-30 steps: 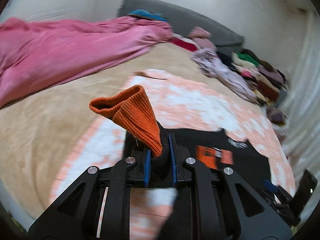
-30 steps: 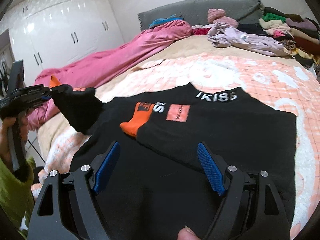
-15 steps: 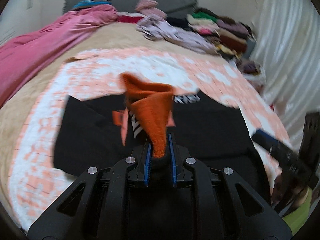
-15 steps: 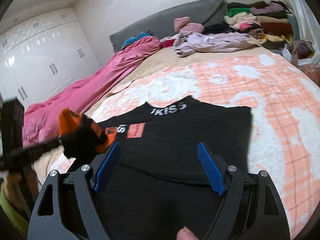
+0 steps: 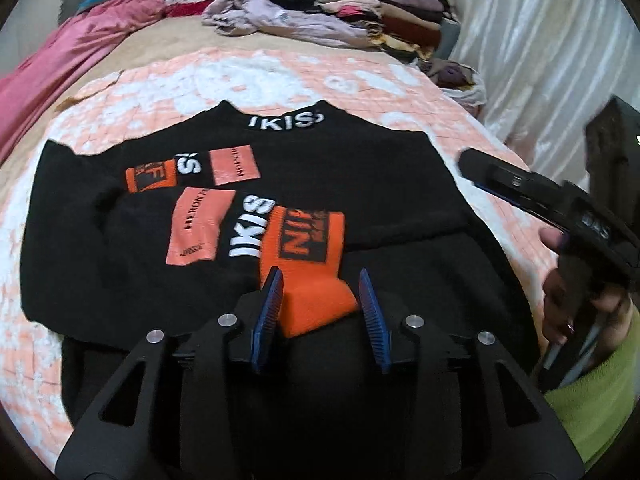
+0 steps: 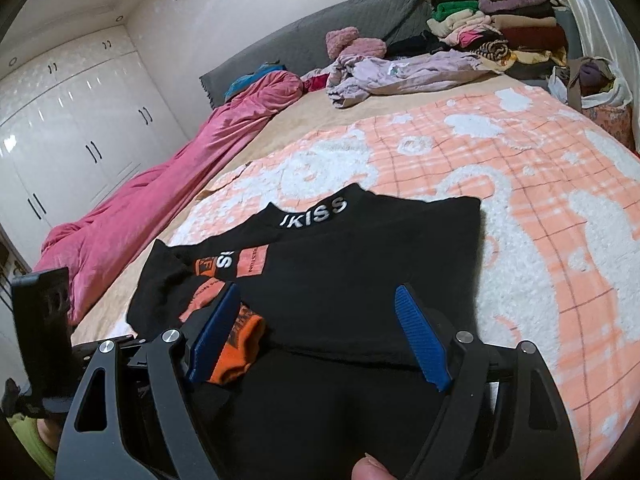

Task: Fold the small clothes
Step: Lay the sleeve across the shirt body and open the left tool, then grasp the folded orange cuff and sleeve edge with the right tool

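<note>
Opening left tool straddles orange cuff; right tool gapes wide.

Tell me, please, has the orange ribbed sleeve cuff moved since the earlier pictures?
Yes: the orange ribbed sleeve cuff came down from above the bed onto the black sweater's front.

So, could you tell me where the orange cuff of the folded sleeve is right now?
The orange cuff lies on the black sweater, low and central in the left wrist view, between the opening jaws of the left gripper, which no longer pinch it.
</note>
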### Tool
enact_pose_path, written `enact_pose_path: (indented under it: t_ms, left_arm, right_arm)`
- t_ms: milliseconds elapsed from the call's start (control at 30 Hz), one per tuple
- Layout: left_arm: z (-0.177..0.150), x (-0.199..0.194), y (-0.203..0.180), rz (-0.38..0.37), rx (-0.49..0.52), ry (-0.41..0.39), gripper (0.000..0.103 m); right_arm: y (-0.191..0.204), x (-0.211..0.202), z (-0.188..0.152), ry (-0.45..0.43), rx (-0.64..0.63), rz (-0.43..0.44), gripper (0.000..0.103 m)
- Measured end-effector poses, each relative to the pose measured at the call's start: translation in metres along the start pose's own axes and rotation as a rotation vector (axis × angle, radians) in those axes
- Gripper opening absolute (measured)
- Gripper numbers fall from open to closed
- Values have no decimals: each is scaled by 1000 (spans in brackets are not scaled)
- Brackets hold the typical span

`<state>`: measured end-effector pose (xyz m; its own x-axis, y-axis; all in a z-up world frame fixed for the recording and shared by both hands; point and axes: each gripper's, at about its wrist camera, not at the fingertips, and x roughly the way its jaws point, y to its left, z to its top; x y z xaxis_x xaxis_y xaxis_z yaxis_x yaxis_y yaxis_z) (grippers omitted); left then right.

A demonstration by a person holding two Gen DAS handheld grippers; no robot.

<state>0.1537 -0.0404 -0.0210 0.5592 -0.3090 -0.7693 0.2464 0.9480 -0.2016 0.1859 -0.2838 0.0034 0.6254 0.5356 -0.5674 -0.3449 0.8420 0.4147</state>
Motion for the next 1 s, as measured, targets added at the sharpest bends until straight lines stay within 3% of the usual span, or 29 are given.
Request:
enact_pose_path:
  t_ms: [100,433,700,1000]
  left_arm:
    - [-3,-8,0,5,9,-8,32]
    - [-3,-36,43,134,-63,-55,37]
    - [-5,-47,66,184,-105,-79,50]
    - [-6,-52,79,226,-123,-98,66]
  right_arm:
    - [7,4,-3,24,-5,17,79]
    - [50,39,-13,174,-121,61,79]
    - [62,77,-19,278,-161,76,78]
    - [72,96,-26,314,-223,61,58]
